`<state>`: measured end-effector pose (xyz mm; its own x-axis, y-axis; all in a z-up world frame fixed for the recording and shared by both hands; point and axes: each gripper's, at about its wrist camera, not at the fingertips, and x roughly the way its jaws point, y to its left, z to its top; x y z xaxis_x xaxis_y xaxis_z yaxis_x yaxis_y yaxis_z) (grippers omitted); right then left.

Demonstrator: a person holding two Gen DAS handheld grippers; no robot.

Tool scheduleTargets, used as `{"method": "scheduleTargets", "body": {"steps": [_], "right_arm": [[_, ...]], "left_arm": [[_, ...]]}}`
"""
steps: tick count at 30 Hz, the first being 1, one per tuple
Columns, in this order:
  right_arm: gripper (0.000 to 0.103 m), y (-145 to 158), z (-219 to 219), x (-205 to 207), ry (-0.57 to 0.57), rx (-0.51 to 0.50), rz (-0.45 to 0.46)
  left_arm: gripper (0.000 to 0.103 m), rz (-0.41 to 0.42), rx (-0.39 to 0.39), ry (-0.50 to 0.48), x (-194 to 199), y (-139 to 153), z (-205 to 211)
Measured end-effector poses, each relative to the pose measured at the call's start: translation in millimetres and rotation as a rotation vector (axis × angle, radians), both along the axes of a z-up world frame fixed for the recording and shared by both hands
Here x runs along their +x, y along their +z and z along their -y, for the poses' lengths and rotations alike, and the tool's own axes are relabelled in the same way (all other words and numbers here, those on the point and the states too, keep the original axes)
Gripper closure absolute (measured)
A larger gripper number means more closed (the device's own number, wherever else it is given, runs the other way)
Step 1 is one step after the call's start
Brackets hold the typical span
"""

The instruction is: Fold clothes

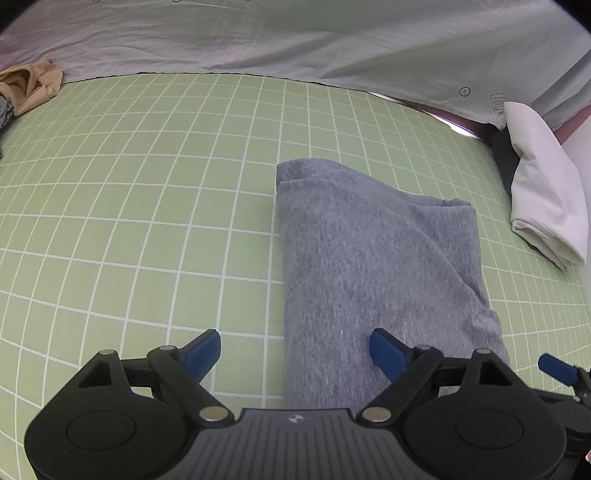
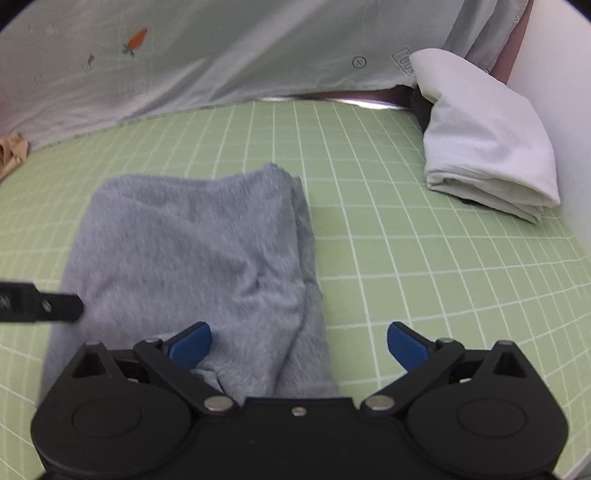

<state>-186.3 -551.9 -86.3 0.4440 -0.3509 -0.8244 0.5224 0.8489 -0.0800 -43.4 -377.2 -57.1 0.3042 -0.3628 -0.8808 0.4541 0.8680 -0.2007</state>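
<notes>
A soft, fuzzy grey cloth (image 1: 373, 266) is seen folded into a long shape on a green mat (image 1: 147, 184) marked with thin white squares. The cloth looks thick and a little lumpy, with a rounded far end and a loose fold along its right side. A folded white cloth (image 1: 546, 192), smooth and flat, is laid at the far right of the mat, well apart from the grey one. A crumpled tan cloth (image 1: 29, 86) is seen at the far left edge. A pale, wrinkled sheet (image 1: 295, 33) is spread behind the mat, and a small orange carrot picture (image 2: 136, 40) is printed on it. The left gripper (image 1: 295, 349) is held low and pointed forward, with its blue tips spread wide and nothing held between them. Its left tip is over the bare mat, and its right tip is over the near end of the grey cloth. The right gripper (image 2: 299, 341) is held low the same way, also spread wide and empty. Its left tip is over the near right part of the grey cloth, and its right tip is over the mat. The grey cloth's right edge is seen between the right gripper's tips. Whether the tips touch the cloth cannot be told.
</notes>
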Motion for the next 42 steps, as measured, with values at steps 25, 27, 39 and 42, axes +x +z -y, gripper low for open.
{"method": "scheduleTargets", "body": {"steps": [25, 27, 39, 42], "right_arm": [[0.008, -22.9, 33.3, 35.2, 0.037, 0.216, 0.070], [0.011, -26.9, 36.4, 39.7, 0.022, 0.249, 0.072], [0.085, -9.2, 46.4, 17.3, -0.123, 0.437, 0.232], [0.086, 1.1, 46.2, 7.7, -0.144, 0.460, 0.285]], "left_arm": [[0.008, -0.116, -0.115, -0.116, 41.4, -22.2, 28.2], [0.008, -0.129, -0.135, -0.124, 41.6, -22.1, 28.8], [0.065, -0.204, -0.260, -0.173, 42.6, -20.9, 32.4], [0.071, -0.221, -0.291, -0.188, 42.0, -19.3, 34.2]]}}
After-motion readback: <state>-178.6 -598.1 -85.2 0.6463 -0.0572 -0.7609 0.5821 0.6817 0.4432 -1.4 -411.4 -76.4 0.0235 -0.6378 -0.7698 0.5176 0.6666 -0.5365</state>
